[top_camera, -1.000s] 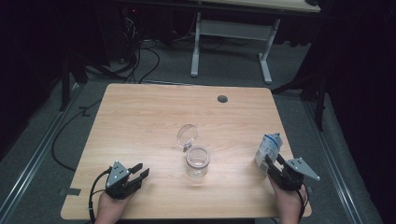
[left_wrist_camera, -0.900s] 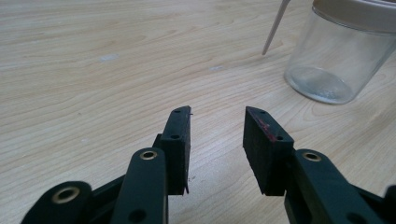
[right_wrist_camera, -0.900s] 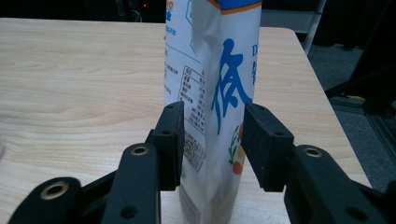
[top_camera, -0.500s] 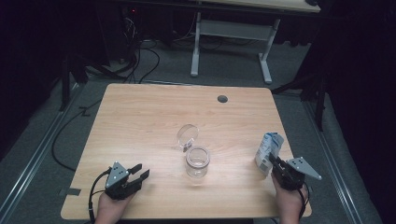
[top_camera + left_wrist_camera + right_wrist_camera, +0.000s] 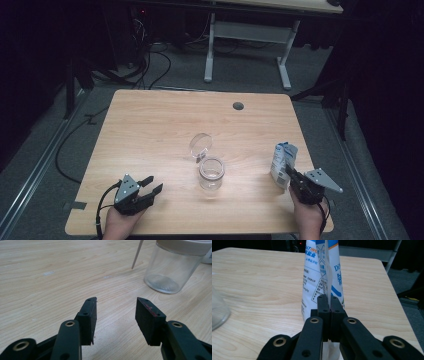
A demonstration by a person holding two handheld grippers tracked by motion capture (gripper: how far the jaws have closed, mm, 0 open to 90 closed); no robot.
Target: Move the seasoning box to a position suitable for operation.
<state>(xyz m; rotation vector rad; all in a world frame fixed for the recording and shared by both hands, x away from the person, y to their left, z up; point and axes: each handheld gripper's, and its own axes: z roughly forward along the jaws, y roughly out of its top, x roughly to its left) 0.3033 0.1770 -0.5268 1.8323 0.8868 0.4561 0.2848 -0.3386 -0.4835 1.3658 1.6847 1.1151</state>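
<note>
At the table's right edge the right gripper has just been closing and is now clamped on the back seam of the white-and-blue pouch, which stands upright. Open glass jar sits mid-table, to the pouch's left, its round lid propped just behind it. Left gripper rests low near the front edge, jaws apart and just been opening, empty, jar off to its right. Pouch likely travels left to the jar.

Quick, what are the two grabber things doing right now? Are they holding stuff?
Left gripper: jaws open, just been opening wider, holding nothing.
Right gripper: jaws just closed, pinching the seam of the white and blue bag.
</note>
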